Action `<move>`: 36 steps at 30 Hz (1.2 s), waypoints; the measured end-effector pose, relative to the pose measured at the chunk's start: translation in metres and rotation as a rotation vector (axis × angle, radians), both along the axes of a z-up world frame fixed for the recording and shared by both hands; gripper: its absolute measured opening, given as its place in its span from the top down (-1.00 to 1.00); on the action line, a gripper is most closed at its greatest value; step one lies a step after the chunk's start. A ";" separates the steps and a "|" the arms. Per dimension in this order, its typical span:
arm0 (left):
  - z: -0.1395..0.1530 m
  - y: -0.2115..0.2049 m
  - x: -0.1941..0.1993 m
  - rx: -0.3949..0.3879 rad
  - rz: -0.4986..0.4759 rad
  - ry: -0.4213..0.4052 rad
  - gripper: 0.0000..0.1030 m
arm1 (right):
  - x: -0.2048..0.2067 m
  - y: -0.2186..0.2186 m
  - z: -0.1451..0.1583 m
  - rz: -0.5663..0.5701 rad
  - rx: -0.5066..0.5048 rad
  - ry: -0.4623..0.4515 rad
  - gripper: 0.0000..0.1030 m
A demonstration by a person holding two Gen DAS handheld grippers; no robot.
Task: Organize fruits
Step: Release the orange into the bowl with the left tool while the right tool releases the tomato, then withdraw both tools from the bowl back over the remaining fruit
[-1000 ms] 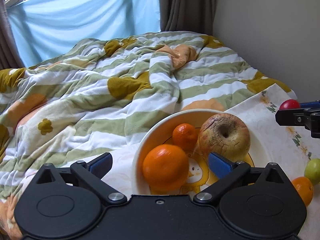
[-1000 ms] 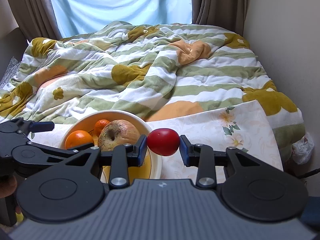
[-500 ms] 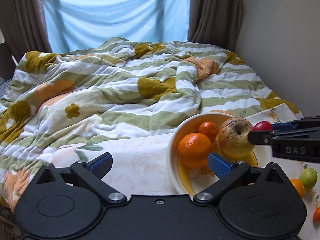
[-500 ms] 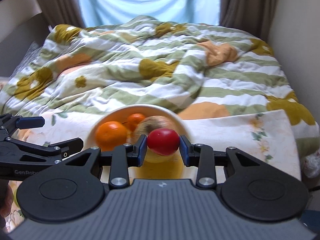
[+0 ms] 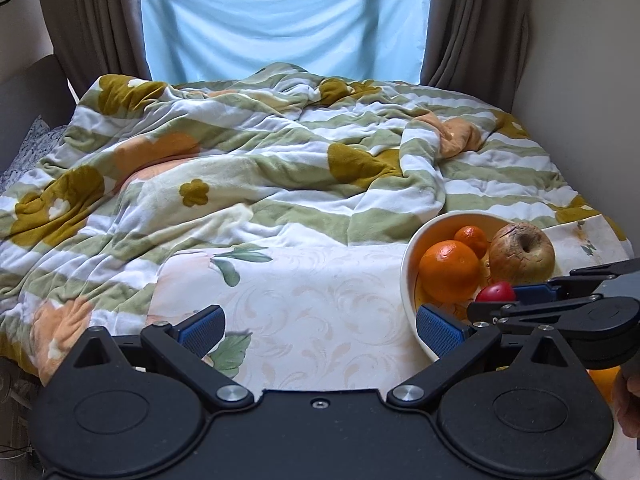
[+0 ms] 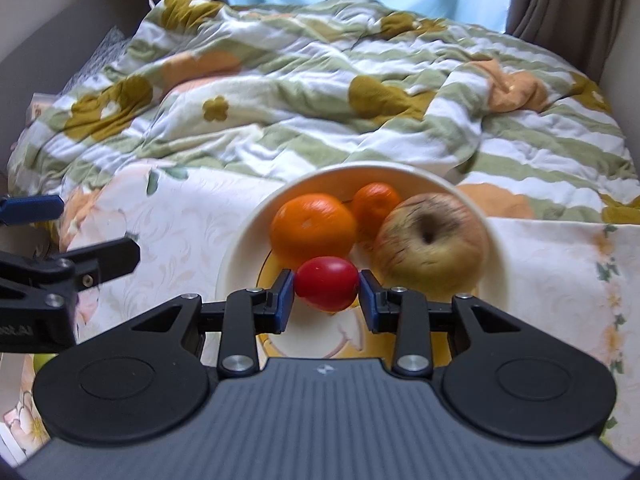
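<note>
A cream bowl (image 6: 352, 169) with a yellow inside holds a large orange (image 6: 312, 226), a small orange (image 6: 376, 202) and a wrinkled apple (image 6: 430, 238). My right gripper (image 6: 326, 293) is shut on a small red fruit (image 6: 326, 280), low over the bowl's near side, just in front of the large orange. The left wrist view shows the same bowl (image 5: 408, 264) at the right, with the red fruit (image 5: 496, 292) between the right gripper's blue pads. My left gripper (image 5: 320, 322) stands open and empty over the cloth, its right finger beside the bowl's rim.
The bowl rests on a pale floral cloth (image 5: 312, 292) spread over a bed with a rumpled striped blanket (image 5: 240, 168). A green fruit (image 6: 44, 360) lies on the cloth behind the left gripper. A wall runs along the bed's right side, and curtains hang behind.
The right gripper has carried the red fruit left and down until it hangs over the bowl. The left gripper has drawn away to the left, off the bowl, and stayed open.
</note>
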State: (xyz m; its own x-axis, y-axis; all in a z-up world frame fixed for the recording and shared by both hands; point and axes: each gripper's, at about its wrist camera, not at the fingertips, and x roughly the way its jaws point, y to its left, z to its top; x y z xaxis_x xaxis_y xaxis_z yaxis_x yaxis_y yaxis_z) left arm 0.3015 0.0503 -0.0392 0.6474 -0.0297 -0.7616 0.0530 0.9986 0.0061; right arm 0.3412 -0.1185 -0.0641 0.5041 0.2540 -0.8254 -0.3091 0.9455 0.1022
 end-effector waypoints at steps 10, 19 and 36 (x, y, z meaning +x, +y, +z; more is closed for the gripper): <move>0.007 0.000 -0.008 -0.020 0.004 -0.022 -1.00 | -0.009 0.005 0.001 0.004 -0.015 -0.046 -0.94; 0.032 -0.005 -0.033 -0.012 0.042 -0.071 -1.00 | -0.026 -0.008 0.022 -0.010 0.011 -0.073 -0.97; 0.085 -0.023 -0.112 -0.030 0.089 -0.195 -1.00 | -0.116 -0.059 0.094 -0.065 0.007 -0.210 -0.96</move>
State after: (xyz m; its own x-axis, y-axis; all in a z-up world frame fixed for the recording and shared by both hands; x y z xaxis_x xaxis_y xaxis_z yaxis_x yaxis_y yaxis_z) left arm 0.1899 0.0274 0.0460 0.7834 0.0132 -0.6213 -0.0348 0.9991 -0.0227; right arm 0.2254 -0.1779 0.0303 0.6806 0.2207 -0.6987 -0.2629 0.9636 0.0484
